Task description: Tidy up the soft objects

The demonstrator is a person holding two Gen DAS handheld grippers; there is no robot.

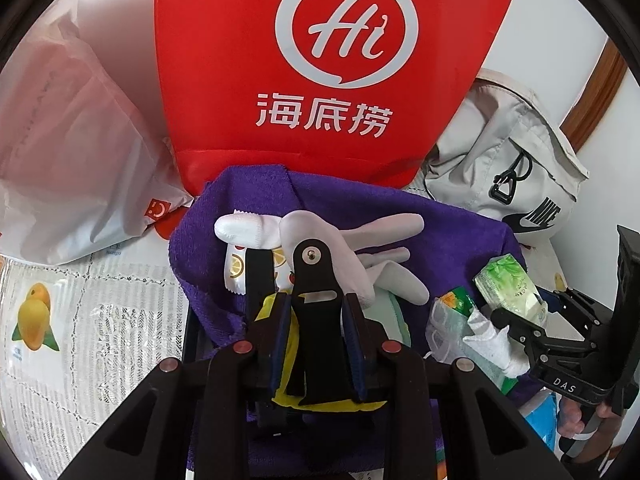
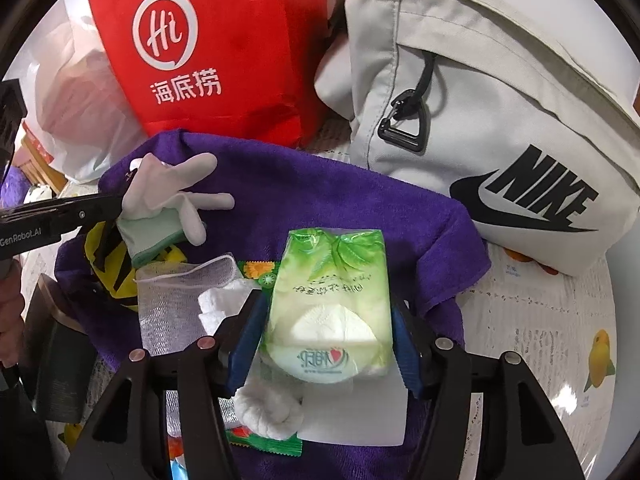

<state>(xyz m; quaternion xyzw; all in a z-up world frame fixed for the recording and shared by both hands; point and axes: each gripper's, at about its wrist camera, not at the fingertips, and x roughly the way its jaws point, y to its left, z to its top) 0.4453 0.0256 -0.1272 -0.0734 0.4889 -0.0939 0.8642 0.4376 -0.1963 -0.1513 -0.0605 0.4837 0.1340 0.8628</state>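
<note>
A purple towel (image 1: 440, 216) (image 2: 320, 184) is spread under a pile of soft things. My left gripper (image 1: 318, 300) (image 2: 120, 208) is shut on a yellow-and-black strapped item (image 1: 316, 320) (image 2: 104, 256). A white glove (image 1: 360, 232) (image 2: 176, 184) with a green cuff lies just past its tips; I cannot tell whether the cuff is pinched too. My right gripper (image 2: 328, 302) (image 1: 504, 316) holds a green tissue pack (image 2: 328, 280) (image 1: 508, 284), with both blue pads against its sides. White mesh (image 2: 180, 292) and crumpled white tissue (image 2: 220, 304) lie left of the pack.
A red paper bag (image 1: 320, 60) stands behind the towel, a white plastic bag (image 1: 68, 140) to its left and a grey Nike bag (image 2: 500, 120) to its right. Lace tablecloth (image 1: 80, 320) with fruit prints covers the table. A rolled white sock (image 2: 268, 408) lies under the right gripper.
</note>
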